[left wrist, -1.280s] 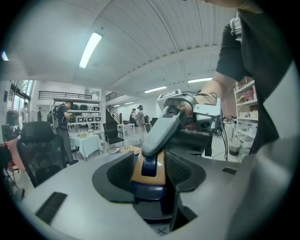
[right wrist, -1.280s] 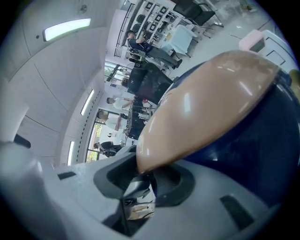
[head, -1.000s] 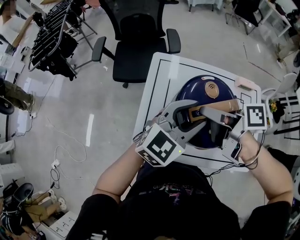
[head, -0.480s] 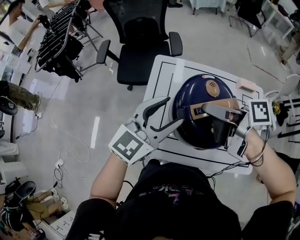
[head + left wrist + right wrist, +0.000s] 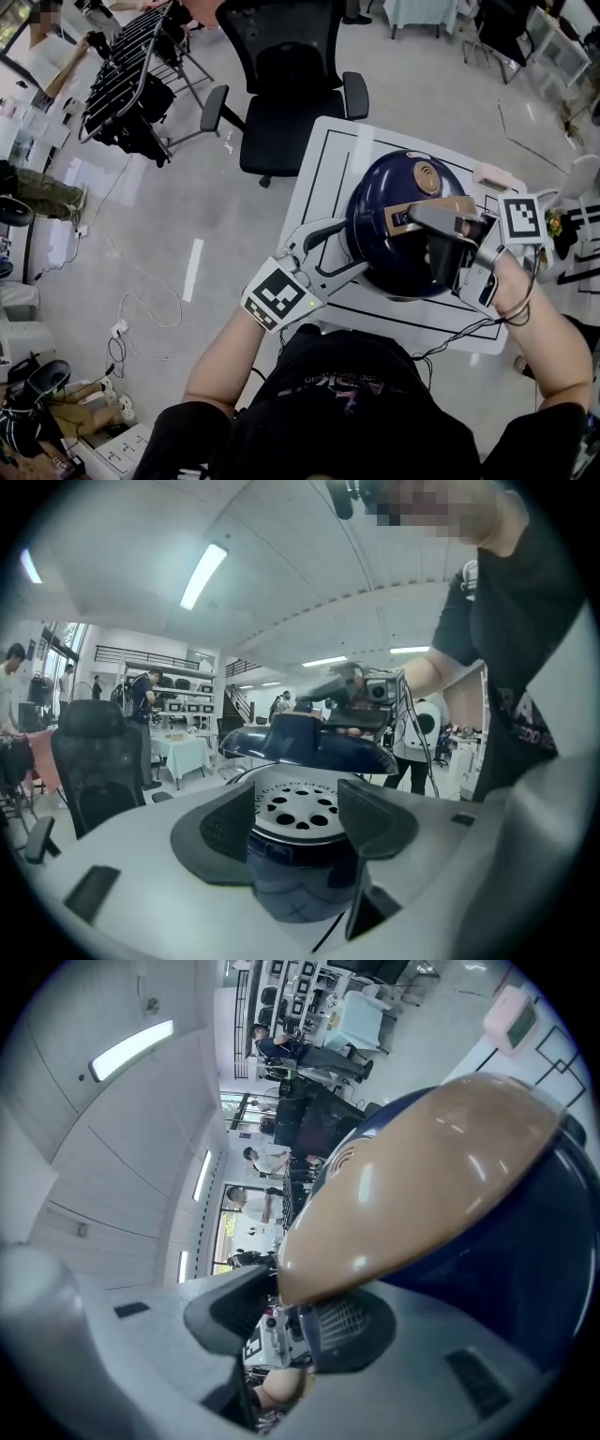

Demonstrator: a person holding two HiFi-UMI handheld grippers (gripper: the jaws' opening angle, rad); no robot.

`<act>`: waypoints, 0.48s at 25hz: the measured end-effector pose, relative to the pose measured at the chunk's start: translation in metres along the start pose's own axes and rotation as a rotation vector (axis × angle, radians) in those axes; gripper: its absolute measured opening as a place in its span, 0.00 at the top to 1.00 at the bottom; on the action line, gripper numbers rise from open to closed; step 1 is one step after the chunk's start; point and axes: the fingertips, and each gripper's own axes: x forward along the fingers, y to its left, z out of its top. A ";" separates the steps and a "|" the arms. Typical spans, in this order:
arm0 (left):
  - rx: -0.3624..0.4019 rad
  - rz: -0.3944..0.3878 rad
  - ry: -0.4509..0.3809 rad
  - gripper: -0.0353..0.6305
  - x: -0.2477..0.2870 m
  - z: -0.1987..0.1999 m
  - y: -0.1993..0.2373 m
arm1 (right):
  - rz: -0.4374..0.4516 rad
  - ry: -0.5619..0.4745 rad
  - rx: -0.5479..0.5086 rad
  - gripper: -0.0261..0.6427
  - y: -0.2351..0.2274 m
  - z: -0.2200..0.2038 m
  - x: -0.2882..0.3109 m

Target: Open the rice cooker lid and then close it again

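The rice cooker (image 5: 380,202) stands on the table (image 5: 342,159), office chair (image 5: 291,131) behind it.

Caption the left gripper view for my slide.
Left gripper, jaws opening, straddles the rice cooker body; its navy lid is raised above a perforated plate.

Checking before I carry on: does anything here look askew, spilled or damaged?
Nothing spilled or damaged. Only the rice cooker lid sits ajar, lifted clear of the perforated inner plate, seen in the left gripper view.

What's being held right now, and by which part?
Right gripper, jaws opening, clasps the lid by its tan handle; left gripper, opening round the cooker, holds nothing.
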 end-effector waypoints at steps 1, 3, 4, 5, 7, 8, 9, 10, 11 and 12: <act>-0.003 0.002 -0.010 0.54 0.001 0.002 0.000 | 0.002 0.002 0.003 0.74 0.000 0.000 0.000; 0.001 0.004 -0.022 0.54 0.003 0.006 -0.001 | 0.002 0.005 0.008 0.74 0.001 0.000 0.001; 0.006 0.005 -0.024 0.54 0.003 0.007 -0.002 | 0.000 0.005 0.007 0.74 0.002 0.000 0.001; 0.013 0.006 -0.025 0.54 0.003 0.008 -0.002 | -0.005 0.007 -0.001 0.74 0.003 0.000 0.001; 0.025 0.004 -0.025 0.56 0.004 0.010 -0.004 | -0.021 0.016 -0.036 0.73 0.005 -0.001 0.001; 0.029 0.002 -0.027 0.56 0.003 0.011 -0.004 | -0.030 0.020 -0.054 0.73 0.006 -0.001 0.001; 0.033 0.000 -0.029 0.56 0.003 0.012 -0.004 | -0.036 0.022 -0.067 0.72 0.007 -0.002 0.001; 0.038 0.000 -0.032 0.56 0.002 0.014 -0.004 | -0.040 0.021 -0.074 0.72 0.009 -0.002 0.000; 0.043 0.001 -0.035 0.56 0.001 0.017 -0.003 | -0.041 0.018 -0.075 0.72 0.010 -0.003 -0.001; 0.050 0.002 -0.036 0.56 0.000 0.019 -0.002 | -0.039 0.014 -0.072 0.72 0.012 -0.003 -0.001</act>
